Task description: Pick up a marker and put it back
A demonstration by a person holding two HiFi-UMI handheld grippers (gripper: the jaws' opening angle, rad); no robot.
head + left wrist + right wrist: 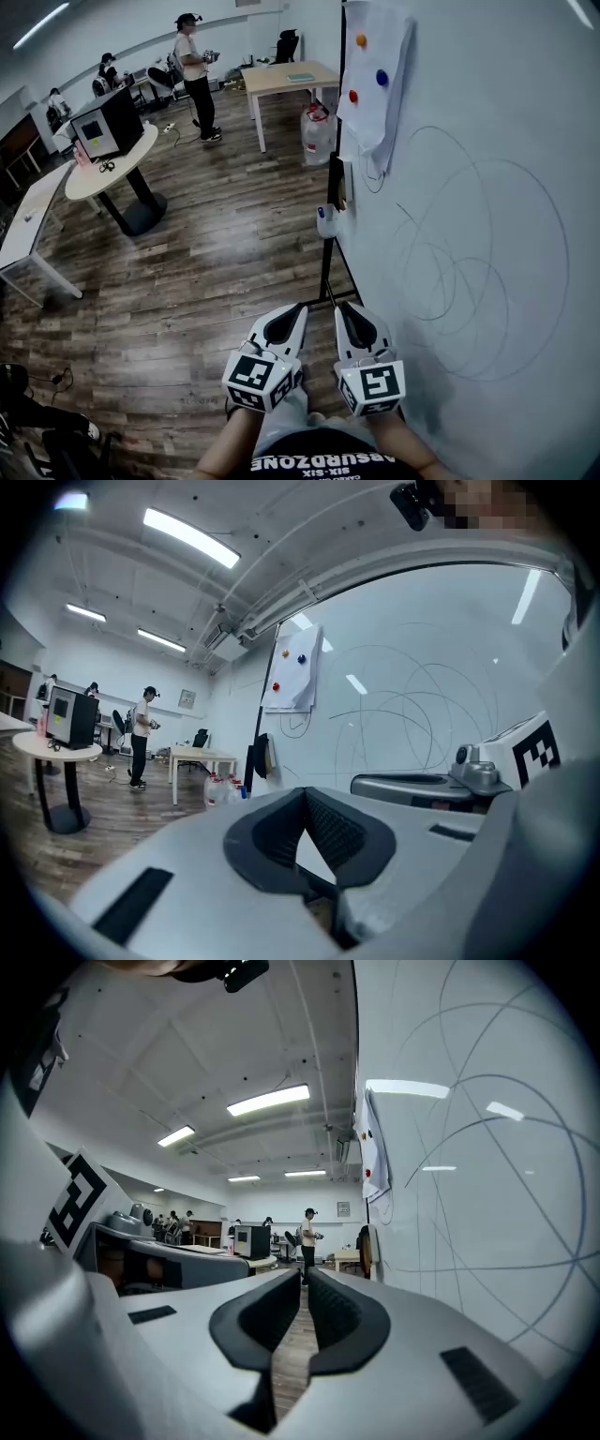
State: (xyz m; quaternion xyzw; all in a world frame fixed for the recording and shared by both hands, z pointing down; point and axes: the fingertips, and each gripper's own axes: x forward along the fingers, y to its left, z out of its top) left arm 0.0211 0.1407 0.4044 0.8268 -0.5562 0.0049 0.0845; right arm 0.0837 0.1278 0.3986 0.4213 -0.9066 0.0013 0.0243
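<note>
A small white cup (325, 223) hangs at the left edge of the whiteboard (497, 141), and a blue-capped marker (321, 213) stands in it. The board carries thin looping scribbles. Both grippers are held low, close to the person's body and side by side, well short of the cup. My left gripper (298, 310) is shut with nothing between its pads. My right gripper (344, 307) is nearer the board, also shut and empty. In the left gripper view, my left gripper (305, 791) points toward the board's left edge. My right gripper (306, 1274) looks along the board into the room.
A dark eraser (335, 183) hangs on the board's edge above the cup, below a paper sheet (375, 84) pinned with coloured magnets. Water bottles (317, 131) stand on the wooden floor by the board's stand. A round table (103, 169), desks and several people are farther back.
</note>
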